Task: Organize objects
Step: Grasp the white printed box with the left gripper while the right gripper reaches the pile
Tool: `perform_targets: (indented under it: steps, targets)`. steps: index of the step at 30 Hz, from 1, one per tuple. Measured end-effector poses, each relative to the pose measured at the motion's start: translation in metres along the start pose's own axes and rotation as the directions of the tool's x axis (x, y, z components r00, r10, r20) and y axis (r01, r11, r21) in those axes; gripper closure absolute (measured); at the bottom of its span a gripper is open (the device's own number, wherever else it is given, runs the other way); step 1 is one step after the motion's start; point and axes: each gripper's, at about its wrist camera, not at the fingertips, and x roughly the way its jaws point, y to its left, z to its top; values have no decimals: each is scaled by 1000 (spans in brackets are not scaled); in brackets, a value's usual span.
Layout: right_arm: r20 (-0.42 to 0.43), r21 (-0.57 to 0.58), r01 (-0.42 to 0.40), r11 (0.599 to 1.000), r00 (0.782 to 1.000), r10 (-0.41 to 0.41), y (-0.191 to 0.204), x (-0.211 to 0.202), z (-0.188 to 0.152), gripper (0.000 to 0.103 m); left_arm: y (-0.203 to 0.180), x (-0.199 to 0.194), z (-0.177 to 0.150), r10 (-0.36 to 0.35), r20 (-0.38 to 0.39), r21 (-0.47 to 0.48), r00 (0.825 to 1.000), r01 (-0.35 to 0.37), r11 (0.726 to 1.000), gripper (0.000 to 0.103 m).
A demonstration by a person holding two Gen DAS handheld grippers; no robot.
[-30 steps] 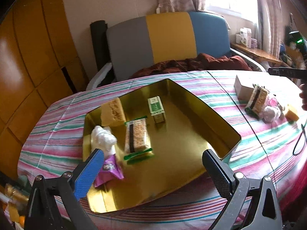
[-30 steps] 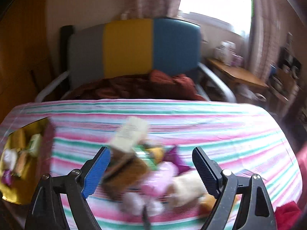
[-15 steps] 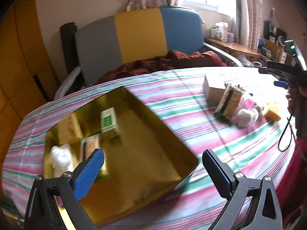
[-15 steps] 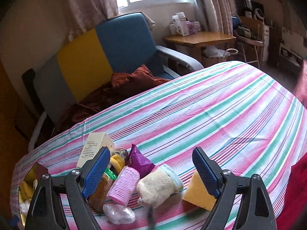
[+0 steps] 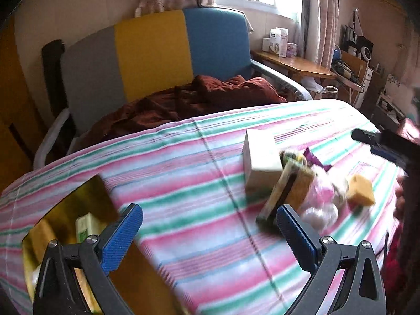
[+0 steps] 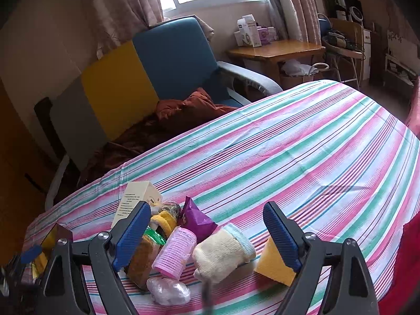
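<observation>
Loose pile waiting, tin part-filled

The pile sits on the counter at your right gripper's 12 o'clock, gold tin at 9. Both jaws gape empty, left gripper included; next, close on one item.

cloth: pink, green, white stripes
chair: grey, yellow, blue
sponge: yellow
packet: purple
tin: gold

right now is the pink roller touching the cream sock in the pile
Cannot tell. In the right wrist view the pink roller and the cream sock lie side by side with only a thin shadowed seam between them; neither contact nor gap shows plainly.
</observation>
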Motion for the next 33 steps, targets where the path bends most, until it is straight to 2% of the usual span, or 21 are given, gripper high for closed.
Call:
perform_targets:
  steps: [7,10,17,23,25,27,28,29,33]
  targets:
    - [-12,36,-26,999,1000,27,-6,0,1,14,-20,59,47,-71,-62,-3,996,70,998,1]
    - [-14,37,-32,999,999,33,-6,0,1,14,-32,83,64,-82,-83,23,993,84,996,1]
    - [4,119,-25,993,1000,25,-23,-3,4,14,-61,133,81,-88,-142,85,986,101,991,0]
    - [-10,164,-26,986,1000,28,-34,0,5,14,-63,171,85,-103,-205,40,973,113,993,2]
    - [-13,165,-25,986,1000,28,-34,1,5,14,-60,179,83,-124,-231,19,965,132,991,11]
    - [-18,169,-22,985,999,26,-35,2,5,14,-55,186,77,-164,-270,-6,949,169,986,42]
    - [-22,175,-22,984,999,26,-36,3,5,14,-53,188,74,-166,-281,-11,945,170,985,48]
    - [-26,182,-21,983,999,27,-38,4,5,14,-50,188,69,-158,-283,-6,946,163,987,51]
    - [-43,196,-19,980,999,28,-41,8,5,14,-38,174,56,-175,-254,-20,951,176,984,52]
